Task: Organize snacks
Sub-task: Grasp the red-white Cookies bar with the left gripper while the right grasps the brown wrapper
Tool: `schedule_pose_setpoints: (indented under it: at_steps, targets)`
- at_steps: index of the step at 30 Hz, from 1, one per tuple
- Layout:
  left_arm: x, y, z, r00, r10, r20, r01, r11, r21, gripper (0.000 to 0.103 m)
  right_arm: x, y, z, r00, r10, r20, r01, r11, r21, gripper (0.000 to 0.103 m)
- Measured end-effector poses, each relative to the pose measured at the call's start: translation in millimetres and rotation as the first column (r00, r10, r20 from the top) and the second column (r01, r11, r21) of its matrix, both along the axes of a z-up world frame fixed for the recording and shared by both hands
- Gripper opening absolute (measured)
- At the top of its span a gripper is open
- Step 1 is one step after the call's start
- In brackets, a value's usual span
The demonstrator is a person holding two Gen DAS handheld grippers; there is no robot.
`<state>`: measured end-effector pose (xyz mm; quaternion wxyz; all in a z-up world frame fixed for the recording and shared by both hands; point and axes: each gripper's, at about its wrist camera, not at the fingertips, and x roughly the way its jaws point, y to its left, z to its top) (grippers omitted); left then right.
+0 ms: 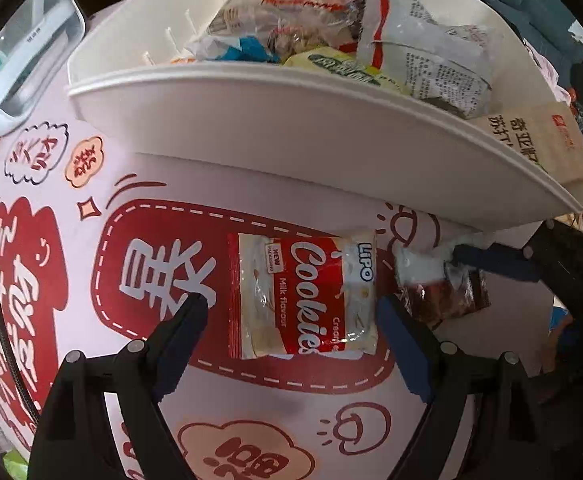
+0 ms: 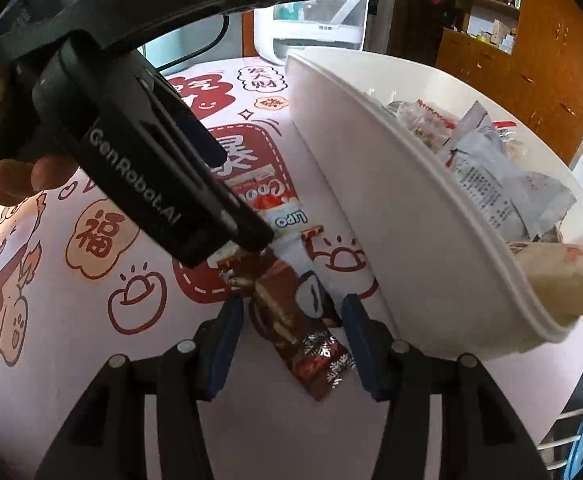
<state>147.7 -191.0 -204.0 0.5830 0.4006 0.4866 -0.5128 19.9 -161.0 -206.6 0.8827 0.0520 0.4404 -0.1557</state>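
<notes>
A red and white Lipo cookies packet (image 1: 305, 294) lies flat on the pink printed tablecloth (image 1: 71, 208). My left gripper (image 1: 291, 312) is open, its fingers on either side of the packet, low over the table. A brown chocolate wafer packet (image 2: 291, 316) lies just right of it, also seen in the left wrist view (image 1: 443, 292). My right gripper (image 2: 289, 340) is open around the wafer packet. The white bin (image 1: 291, 120) behind holds several snack packets (image 1: 411, 52); in the right wrist view the bin (image 2: 391, 208) stands at the right.
A white appliance (image 2: 311, 28) stands at the table's far edge. A wooden cabinet with shelves (image 2: 491, 20) is behind the table. The left gripper's body (image 2: 139, 168) and the hand holding it fill the upper left of the right wrist view.
</notes>
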Motion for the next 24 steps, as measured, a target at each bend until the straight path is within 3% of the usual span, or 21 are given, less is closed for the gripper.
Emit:
schedule_pose_setpoints:
  at_steps: [12,15,16,21,24]
  targets:
    - [17.5,-6.9,-13.0,0.998,0.051,-0.039,-0.05,0.999,0.014,0.086,12.6,-1.0,-2.2,0.996,-0.085,0.002,0.085,0.996,0.034,0.057]
    - [22.9,-2.9,-14.5,0.998,0.052,-0.037,-0.051,0.999,0.013,0.085,13.1,-3.3,-1.1,0.995,-0.096,-0.003,0.096,0.995,0.04,0.046]
    - [24.3,-0.9,-14.3,0.998,0.052,-0.034,-0.052,0.999,0.012,0.083,13.6,-3.9,-0.5,0.995,-0.097,-0.004,0.097,0.995,0.037,0.043]
    - [32.2,19.1,-6.4,0.995,0.076,-0.06,-0.077,0.997,-0.01,0.054,15.2,-4.3,0.1,0.995,-0.1,0.0,0.1,0.994,0.033,0.035]
    - [39.7,29.8,-1.8,0.991,0.114,-0.074,-0.115,0.993,-0.017,0.048,12.6,-6.6,2.8,0.994,-0.11,0.008,0.109,0.992,0.055,0.03]
